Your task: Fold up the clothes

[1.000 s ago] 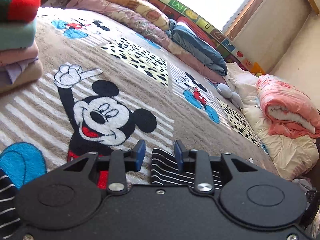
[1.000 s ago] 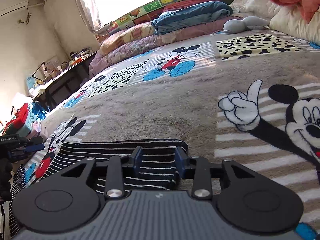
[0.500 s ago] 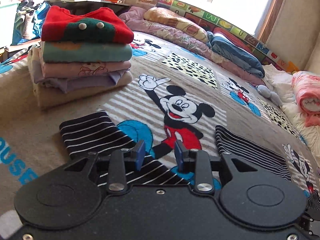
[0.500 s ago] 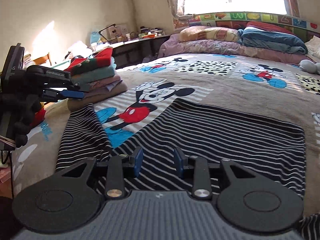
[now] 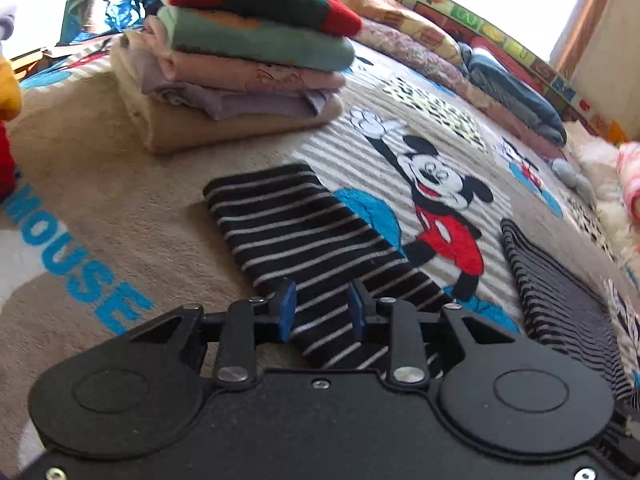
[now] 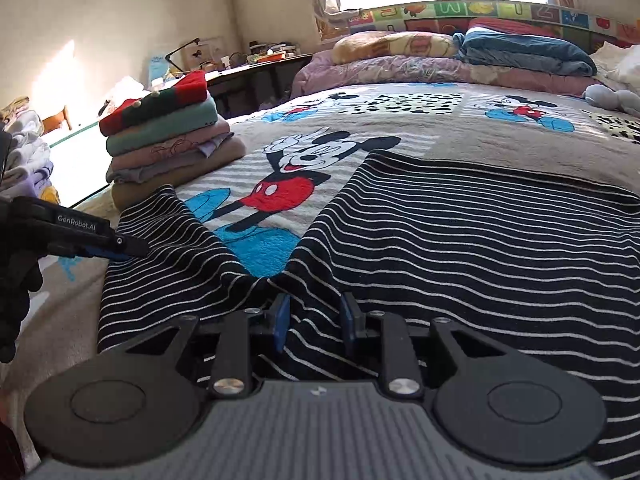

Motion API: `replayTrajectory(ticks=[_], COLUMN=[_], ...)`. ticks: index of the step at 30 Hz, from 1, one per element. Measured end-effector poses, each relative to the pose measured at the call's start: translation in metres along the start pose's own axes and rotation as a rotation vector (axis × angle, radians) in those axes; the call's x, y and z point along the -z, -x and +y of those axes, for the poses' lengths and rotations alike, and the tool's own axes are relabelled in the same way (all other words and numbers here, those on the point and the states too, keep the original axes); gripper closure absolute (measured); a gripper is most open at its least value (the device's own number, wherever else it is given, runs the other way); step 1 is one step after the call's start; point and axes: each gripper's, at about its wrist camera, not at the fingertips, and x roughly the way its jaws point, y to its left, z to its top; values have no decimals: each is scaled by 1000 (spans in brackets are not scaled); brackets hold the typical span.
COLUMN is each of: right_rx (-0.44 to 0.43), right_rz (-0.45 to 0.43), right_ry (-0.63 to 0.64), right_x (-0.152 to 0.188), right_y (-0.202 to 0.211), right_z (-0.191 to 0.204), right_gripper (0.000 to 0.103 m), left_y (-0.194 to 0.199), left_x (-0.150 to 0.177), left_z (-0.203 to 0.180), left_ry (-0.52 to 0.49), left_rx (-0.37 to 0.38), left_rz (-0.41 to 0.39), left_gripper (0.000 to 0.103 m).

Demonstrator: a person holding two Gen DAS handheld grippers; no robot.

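A black top with thin white stripes (image 6: 460, 240) lies spread flat on the Mickey Mouse blanket (image 6: 400, 128); its sleeve (image 5: 296, 224) stretches out toward the left. My left gripper (image 5: 321, 312) is open and empty, its blue pads low over the sleeve. It also shows in the right wrist view (image 6: 120, 246), at the sleeve's left edge. My right gripper (image 6: 314, 322) is open and empty, hovering over the armpit area where sleeve meets body.
A stack of folded clothes (image 5: 240, 56) with a red and green top sits on the blanket beyond the sleeve, also in the right wrist view (image 6: 168, 140). Folded quilts and pillows (image 6: 460, 56) line the far side under the window. A cluttered desk (image 6: 248, 60) stands at back left.
Both grippers pulled back from the garment's far side toward its near side. My left gripper moved onto the sleeve; my right dropped closer over the armpit. Both stayed open.
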Motion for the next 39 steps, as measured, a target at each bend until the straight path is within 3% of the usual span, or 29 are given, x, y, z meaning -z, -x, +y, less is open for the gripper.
replayTrajectory(ticks=[4,9,13,14,15,16,18,21,28,31,32,33,36,39], right_rx=[10,6,37,44,48,46,39,34,31,119,113,101,34,15], right_rz=[-1,-11,-10,-10,-10,-9,-8,-3,15,-8,-19,-30,-14,65], right_ry=[22,14,49,60,67,64,55,45,19,120,181,246,414,374], right_x=[4,4,5,6,5,5,5,4,0,-5,-4,-3,0,-3], right_y=[-2,0,-2,-2,-3,-3,-3,-3,-3,7,10,13,9,-13], right_z=[6,5,13,14,16,15,13,12,10,31,44,57,93,96], right_gripper=[75,73,73,72,72,72,71,71,68,66,69,81,85,84], left_y=[2,-17,-35,-39,-42,-42,-27,-18,-27,-24,-19,-13,5,4], left_x=[-3,-3,-9,-10,-11,-11,-9,-9,-8,-10,-11,-12,-17,-19], left_z=[33,62,66,65,65,69,84,94,104,104,100,97,78,59], left_ry=[139,352,396,375,358,369,431,408,453,445,420,392,261,151], left_rx=[-77,59,127,130,132,124,143,93,119,119,93,65,14,146], left_rz=[-71,-48,-58,-60,-61,-60,-122,-135,-96,-95,-118,-142,-218,-146], left_gripper=[73,73,69,71,95,102,102,102,98,94,91,86,86,86])
